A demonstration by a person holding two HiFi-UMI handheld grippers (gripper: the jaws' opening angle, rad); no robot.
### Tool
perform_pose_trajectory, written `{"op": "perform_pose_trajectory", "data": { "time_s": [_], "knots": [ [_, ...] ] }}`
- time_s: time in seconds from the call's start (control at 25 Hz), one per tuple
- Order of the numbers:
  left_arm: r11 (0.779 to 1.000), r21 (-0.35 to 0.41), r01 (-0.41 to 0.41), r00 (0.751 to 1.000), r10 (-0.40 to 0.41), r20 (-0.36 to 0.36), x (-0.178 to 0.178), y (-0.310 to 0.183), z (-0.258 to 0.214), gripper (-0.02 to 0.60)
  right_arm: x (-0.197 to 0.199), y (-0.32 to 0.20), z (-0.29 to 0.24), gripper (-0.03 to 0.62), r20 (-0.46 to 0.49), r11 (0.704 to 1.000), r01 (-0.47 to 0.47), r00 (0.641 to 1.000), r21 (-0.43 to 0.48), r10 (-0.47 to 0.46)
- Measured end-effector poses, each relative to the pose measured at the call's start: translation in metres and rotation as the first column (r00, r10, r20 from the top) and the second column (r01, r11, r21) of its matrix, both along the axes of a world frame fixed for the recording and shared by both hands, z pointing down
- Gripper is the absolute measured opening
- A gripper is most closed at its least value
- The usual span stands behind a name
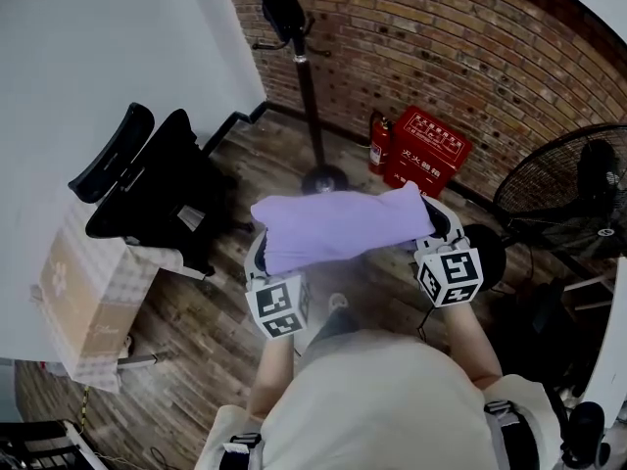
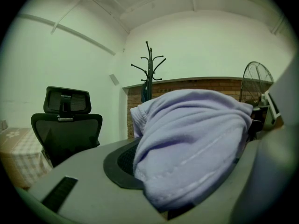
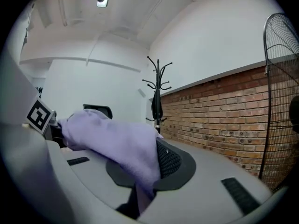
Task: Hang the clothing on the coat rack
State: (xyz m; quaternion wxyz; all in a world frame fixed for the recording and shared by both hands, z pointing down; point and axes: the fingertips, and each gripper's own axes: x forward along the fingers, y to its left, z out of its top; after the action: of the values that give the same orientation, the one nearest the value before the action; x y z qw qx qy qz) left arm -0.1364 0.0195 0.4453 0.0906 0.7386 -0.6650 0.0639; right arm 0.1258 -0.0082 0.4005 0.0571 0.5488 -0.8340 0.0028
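Observation:
A lilac garment (image 1: 338, 225) is stretched level between my two grippers at chest height. My left gripper (image 1: 263, 255) is shut on its left end, where the cloth (image 2: 191, 143) bulges out over the jaw pads. At the right end my right gripper (image 1: 438, 225) is shut on the cloth (image 3: 126, 146), which is pinched between the dark pads. The black coat rack (image 1: 306, 76) stands ahead by the brick wall, with a dark item hanging at its top. Its bare hooks (image 2: 149, 66) rise beyond the garment, and the coat rack (image 3: 158, 90) also shows in the right gripper view.
A black office chair (image 1: 157, 184) stands to the left, beside a box under a checked cloth (image 1: 88, 297). A red crate (image 1: 426, 150) and a fire extinguisher (image 1: 380, 145) sit against the brick wall. A standing fan (image 1: 578, 179) is at the right.

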Motion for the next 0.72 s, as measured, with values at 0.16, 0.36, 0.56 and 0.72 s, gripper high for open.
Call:
{"op": "perform_pose_trajectory", "data": {
  "time_s": [0.16, 0.36, 0.56, 0.72],
  "knots": [
    [1.000, 0.007, -0.014, 1.000, 0.014, 0.001, -0.007, -0.030, -0.003, 0.106, -0.007, -0.027, -0.004, 0.025, 0.006, 1.000, -0.015, 1.000, 0.012, 0.015],
    [0.999, 0.010, -0.030, 1.000, 0.030, 0.002, -0.016, -0.066, -0.004, 0.106, -0.015, -0.059, -0.006, 0.025, 0.003, 0.999, -0.031, 1.000, 0.015, 0.031],
    [0.999, 0.013, -0.043, 0.999, 0.043, -0.002, -0.028, -0.096, -0.004, 0.106, -0.027, -0.086, -0.005, 0.025, 0.001, 0.999, -0.043, 0.999, 0.015, 0.043],
    [0.998, 0.012, -0.058, 0.998, 0.058, -0.001, -0.038, -0.118, -0.001, 0.106, -0.036, -0.104, -0.003, 0.025, 0.001, 0.998, -0.058, 0.998, 0.012, 0.058]
  ]
}}
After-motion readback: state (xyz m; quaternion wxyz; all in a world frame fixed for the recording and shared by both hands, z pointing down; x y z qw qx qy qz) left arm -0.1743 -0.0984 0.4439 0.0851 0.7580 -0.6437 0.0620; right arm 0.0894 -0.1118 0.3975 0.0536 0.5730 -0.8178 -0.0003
